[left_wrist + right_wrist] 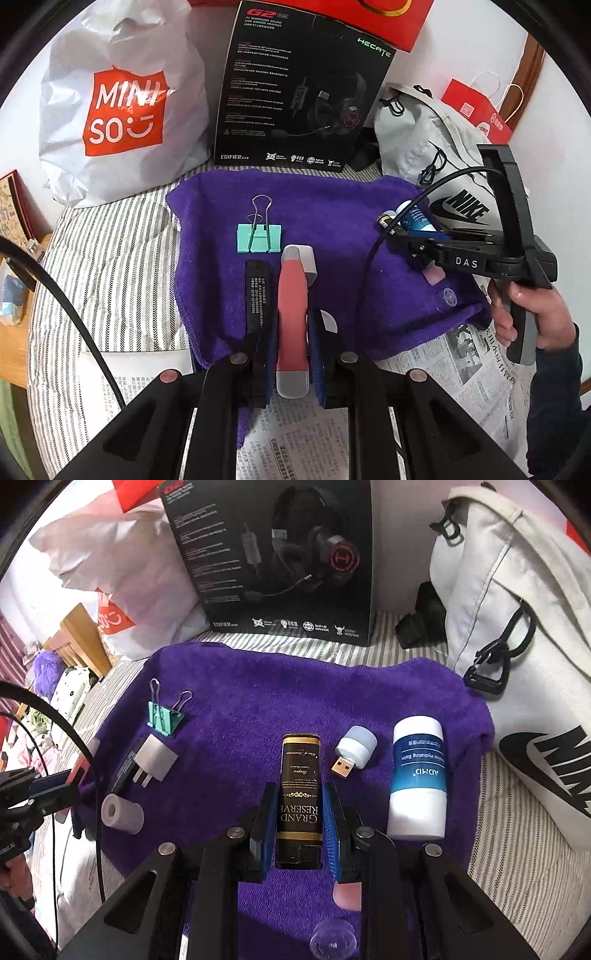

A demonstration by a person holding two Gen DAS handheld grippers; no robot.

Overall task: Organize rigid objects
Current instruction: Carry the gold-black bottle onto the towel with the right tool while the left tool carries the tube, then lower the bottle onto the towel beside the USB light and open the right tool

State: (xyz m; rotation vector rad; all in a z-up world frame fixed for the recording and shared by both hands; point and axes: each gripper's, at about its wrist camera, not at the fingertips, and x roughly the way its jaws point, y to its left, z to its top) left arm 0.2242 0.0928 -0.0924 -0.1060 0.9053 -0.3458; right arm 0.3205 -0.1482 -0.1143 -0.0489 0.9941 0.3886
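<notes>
I'm carrying 2 items: left claw (291,332) grasping the pink tool (292,314), right claw (300,827) grasping the black tube (300,794); next, placing each on the purple towel (240,709).

Bed: we see a striped sheet (110,266).
On it: purple towel (258,694), newspaper (476,354), Miniso bag (122,107), headset box (273,554), Nike bag (517,627).
</notes>
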